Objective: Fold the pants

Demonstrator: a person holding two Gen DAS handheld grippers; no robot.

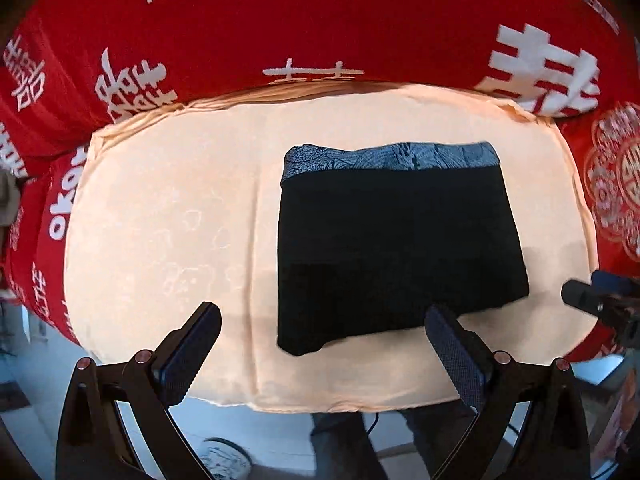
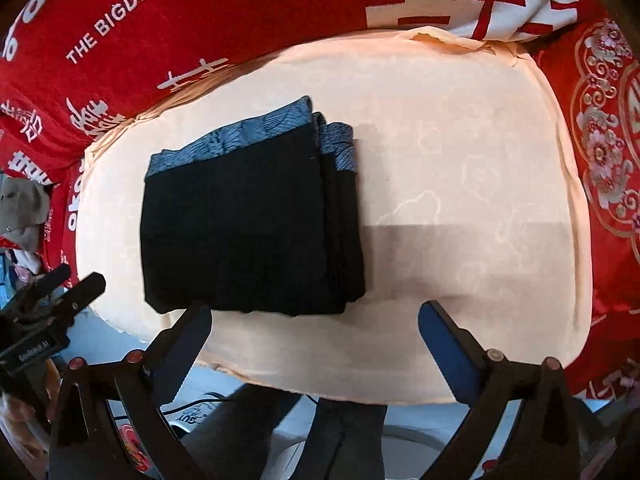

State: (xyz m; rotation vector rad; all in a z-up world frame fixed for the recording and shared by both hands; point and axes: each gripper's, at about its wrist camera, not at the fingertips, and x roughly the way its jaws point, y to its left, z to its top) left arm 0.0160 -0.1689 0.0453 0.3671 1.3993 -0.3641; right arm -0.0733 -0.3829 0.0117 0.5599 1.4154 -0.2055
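Observation:
The black pants lie folded into a thick rectangle on the peach cushion, with a grey-blue patterned waistband along the far edge. In the right wrist view the pants show several stacked layers at their right side. My left gripper is open and empty, raised near the pants' near edge. My right gripper is open and empty, near the pants' near right corner. The right gripper's fingers show at the left view's right edge; the left gripper's fingers show at the right view's left edge.
A red bedspread with white characters and "THE BIGDAY" wraps the cushion at the back and sides. The cushion's front edge drops to a pale floor with dark trouser legs and a cable below. Bare cushion lies right of the pants.

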